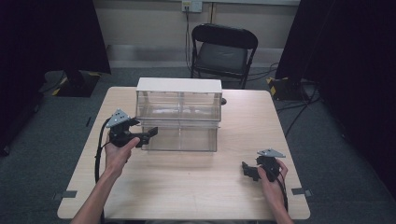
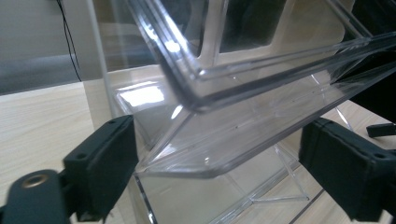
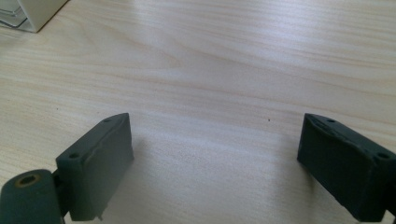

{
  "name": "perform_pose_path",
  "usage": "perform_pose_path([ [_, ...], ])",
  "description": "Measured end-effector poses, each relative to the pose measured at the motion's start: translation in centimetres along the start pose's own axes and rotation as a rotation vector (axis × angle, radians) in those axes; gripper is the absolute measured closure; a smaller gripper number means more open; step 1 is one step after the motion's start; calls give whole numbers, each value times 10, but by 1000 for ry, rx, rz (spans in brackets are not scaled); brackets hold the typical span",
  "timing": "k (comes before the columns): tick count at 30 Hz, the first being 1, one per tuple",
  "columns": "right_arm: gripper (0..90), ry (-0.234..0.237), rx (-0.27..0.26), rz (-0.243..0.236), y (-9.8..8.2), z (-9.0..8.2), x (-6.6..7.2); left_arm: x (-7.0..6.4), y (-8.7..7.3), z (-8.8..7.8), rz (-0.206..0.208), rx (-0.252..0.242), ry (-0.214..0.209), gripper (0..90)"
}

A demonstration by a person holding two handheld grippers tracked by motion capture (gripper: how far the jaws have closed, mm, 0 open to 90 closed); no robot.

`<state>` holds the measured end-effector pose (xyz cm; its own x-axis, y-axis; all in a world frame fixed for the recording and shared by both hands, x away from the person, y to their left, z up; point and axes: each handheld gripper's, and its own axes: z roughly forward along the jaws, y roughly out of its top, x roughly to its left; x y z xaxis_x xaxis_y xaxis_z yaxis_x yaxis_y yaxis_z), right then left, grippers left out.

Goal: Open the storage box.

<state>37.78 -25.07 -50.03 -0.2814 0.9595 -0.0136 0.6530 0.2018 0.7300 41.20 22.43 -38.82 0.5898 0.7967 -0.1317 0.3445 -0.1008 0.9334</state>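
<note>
A clear plastic drawer cabinet with a white top stands in the middle of the table. Its lower drawer sticks out toward me. My left gripper is at that drawer's front left corner. In the left gripper view the jaws stand wide apart with the clear drawer's corner between them, and neither pad presses on it. My right gripper rests low over bare wood at the right front. It is open, with nothing between its jaws.
The wooden table has free room in front of the cabinet and on both sides. A black folding chair stands behind the table's far edge. The cabinet's corner shows far off in the right gripper view.
</note>
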Motion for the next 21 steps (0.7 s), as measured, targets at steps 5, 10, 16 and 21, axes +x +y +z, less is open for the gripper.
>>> perform_pose_path([
  [5, 95, 0, 0, 0, 0, 0, 0, 0, 3, 1, 9, 5, -1, 78],
  [10, 94, 0, 0, 0, 0, 0, 0, 0, 4, 3, 2, 7, 6, 65],
  [16, 93, 1, 0, -1, 0, 0, 0, 2, 4, 2, -16, 6, -5, 71],
  [21, 93, 1, 1, -1, 0, 0, 0, 2, 4, 2, -14, 11, -6, 75],
])
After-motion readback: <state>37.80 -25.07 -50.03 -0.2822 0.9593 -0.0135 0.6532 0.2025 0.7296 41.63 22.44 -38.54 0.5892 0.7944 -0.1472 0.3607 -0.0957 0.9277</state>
